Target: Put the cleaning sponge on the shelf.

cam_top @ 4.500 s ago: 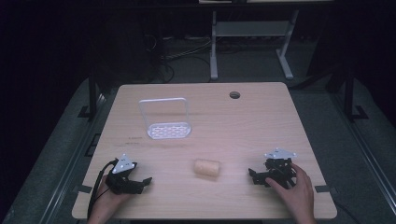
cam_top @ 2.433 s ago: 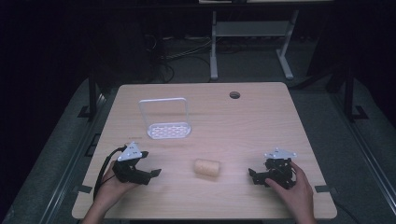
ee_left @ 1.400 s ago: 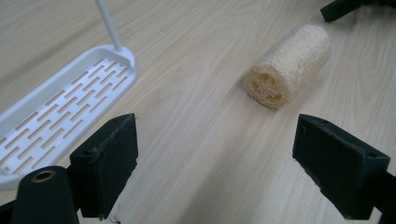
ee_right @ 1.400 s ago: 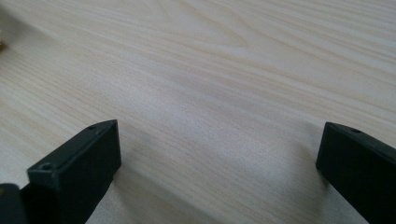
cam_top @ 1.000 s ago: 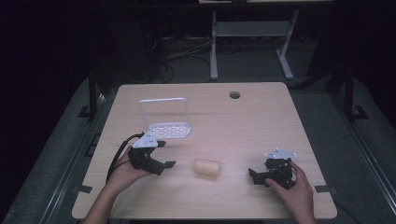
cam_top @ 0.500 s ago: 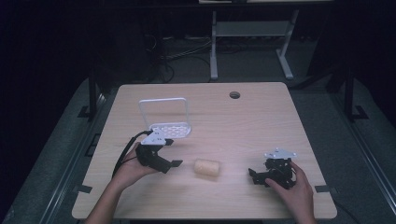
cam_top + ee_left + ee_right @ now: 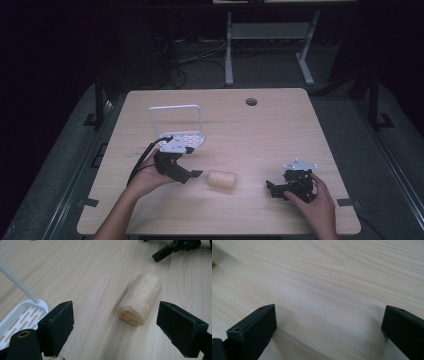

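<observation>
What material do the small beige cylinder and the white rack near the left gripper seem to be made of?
The beige cylinder looks like loofah or a coarse fibrous sponge: matte, rough surface with an open-pored end. The white rack appears to be smooth moulded plastic, slightly glossy, with slots in its base and a thin rod frame; coated metal cannot be excluded.

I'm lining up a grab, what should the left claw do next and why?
Probably ease forward until the jaws straddle the loofah, then close. The left claw is open, with the loofah lying on the table just ahead and untouched.

black hand-held gripper (image 7: 192, 174), grey three-cornered plate, trailing black cable.
</observation>
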`<action>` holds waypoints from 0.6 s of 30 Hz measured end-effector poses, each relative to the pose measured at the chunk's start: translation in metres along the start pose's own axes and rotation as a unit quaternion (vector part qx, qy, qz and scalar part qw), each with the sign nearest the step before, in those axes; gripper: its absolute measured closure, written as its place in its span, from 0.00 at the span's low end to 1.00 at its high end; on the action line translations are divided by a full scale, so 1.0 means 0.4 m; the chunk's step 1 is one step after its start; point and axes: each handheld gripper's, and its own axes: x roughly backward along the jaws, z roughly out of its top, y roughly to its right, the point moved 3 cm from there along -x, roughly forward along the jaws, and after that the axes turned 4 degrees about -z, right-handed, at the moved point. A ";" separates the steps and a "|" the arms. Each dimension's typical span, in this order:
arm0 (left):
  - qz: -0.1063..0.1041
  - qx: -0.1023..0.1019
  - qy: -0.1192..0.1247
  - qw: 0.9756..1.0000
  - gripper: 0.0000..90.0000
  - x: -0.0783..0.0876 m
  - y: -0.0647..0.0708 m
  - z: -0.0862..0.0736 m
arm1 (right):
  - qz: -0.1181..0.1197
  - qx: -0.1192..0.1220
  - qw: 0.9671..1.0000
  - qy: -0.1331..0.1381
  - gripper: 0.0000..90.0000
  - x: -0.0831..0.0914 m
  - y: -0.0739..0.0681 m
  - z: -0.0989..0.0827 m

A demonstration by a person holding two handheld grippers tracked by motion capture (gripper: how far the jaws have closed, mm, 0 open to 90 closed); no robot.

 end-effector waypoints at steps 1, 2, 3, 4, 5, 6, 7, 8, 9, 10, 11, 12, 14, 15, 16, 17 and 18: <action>-0.002 -0.003 -0.001 1.000 0.16 -0.003 0.000 0.002 | 0.000 0.000 1.000 0.000 0.00 0.000 0.000 0.000; -0.005 -0.003 -0.002 1.000 0.16 -0.005 0.001 0.004 | 0.000 0.000 1.000 0.000 0.00 0.000 0.000 0.000; -0.007 -0.007 -0.001 1.000 0.16 -0.007 0.000 0.006 | 0.000 0.000 1.000 0.000 0.00 0.000 0.000 0.000; -0.010 -0.005 0.002 1.000 0.16 -0.010 0.001 0.008 | 0.000 0.000 1.000 0.000 0.00 0.000 0.000 0.000; -0.012 -0.006 0.002 1.000 0.16 -0.012 0.001 0.009 | 0.000 0.000 1.000 0.000 0.00 0.000 0.000 0.000; -0.013 -0.010 0.000 1.000 0.16 -0.015 0.000 0.009 | 0.000 0.000 1.000 0.000 0.00 0.000 0.000 0.000; -0.015 -0.010 -0.002 1.000 0.16 -0.017 0.001 0.009 | 0.000 0.000 1.000 0.000 0.00 0.000 0.000 0.000; -0.017 -0.013 -0.002 1.000 0.16 -0.021 0.000 0.010 | 0.000 0.000 1.000 0.000 0.00 0.000 0.000 0.000; -0.019 -0.014 -0.004 1.000 0.16 -0.023 0.001 0.012 | 0.000 0.000 1.000 0.000 0.00 0.000 0.000 0.000; -0.021 -0.016 -0.004 1.000 0.16 -0.026 0.001 0.014 | 0.000 0.000 1.000 0.000 0.00 0.000 0.000 0.000; -0.023 -0.018 -0.005 1.000 0.16 -0.029 0.001 0.017 | 0.000 0.000 1.000 0.000 0.00 0.000 0.000 0.000; -0.023 -0.018 -0.005 1.000 0.16 -0.029 0.001 0.017 | 0.000 0.000 1.000 0.000 0.00 0.000 0.000 0.000; -0.028 -0.024 -0.008 0.999 0.16 -0.035 0.001 0.027 | 0.000 0.000 1.000 0.000 0.00 0.000 0.000 0.000; -0.030 -0.025 -0.008 0.999 0.16 -0.037 0.001 0.030 | 0.000 0.000 1.000 0.000 0.00 0.000 0.000 0.000; -0.031 -0.028 -0.009 0.999 0.15 -0.040 0.000 0.034 | 0.000 0.000 1.000 0.000 0.00 0.000 0.000 0.000; -0.033 -0.030 -0.009 0.999 0.16 -0.041 0.000 0.037 | 0.000 0.000 1.000 0.000 0.00 0.000 0.000 0.000; -0.036 -0.029 -0.006 0.999 0.15 -0.044 -0.001 0.039 | 0.000 -0.001 1.000 0.000 0.00 0.000 0.000 0.000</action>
